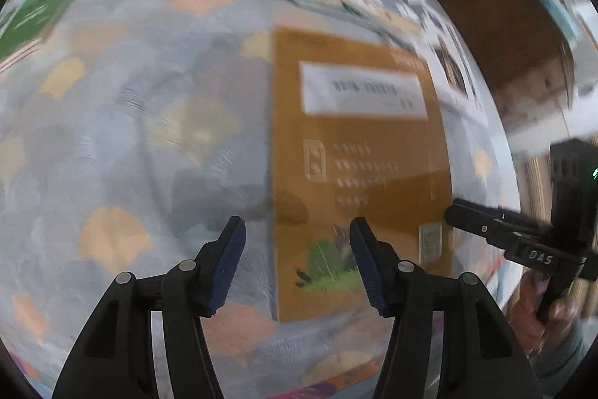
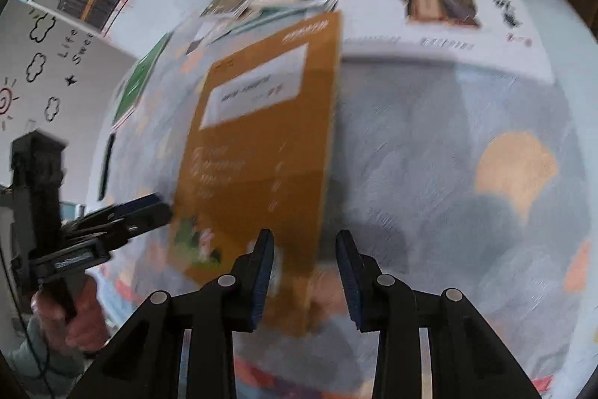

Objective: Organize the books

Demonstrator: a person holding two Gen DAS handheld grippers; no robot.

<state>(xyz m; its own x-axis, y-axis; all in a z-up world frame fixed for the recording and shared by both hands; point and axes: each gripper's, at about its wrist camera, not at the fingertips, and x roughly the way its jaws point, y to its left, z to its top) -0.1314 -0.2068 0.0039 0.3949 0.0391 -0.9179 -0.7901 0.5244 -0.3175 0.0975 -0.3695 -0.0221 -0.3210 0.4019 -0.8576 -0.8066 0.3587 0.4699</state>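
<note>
1. green book lies far left on the patterned table, well apart from the rest.
2. left tongs half open, empty, straddling the brown book's left edge.
3. right tongs narrower, empty, over its right edge.
4. advice: close on both edges evenly, lift the book flat; blur hides whether they touch it.

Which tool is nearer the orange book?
About equal. Left tool straddles the orange book's left edge; right tool straddles its right edge. Both open, neither gripping.
</note>
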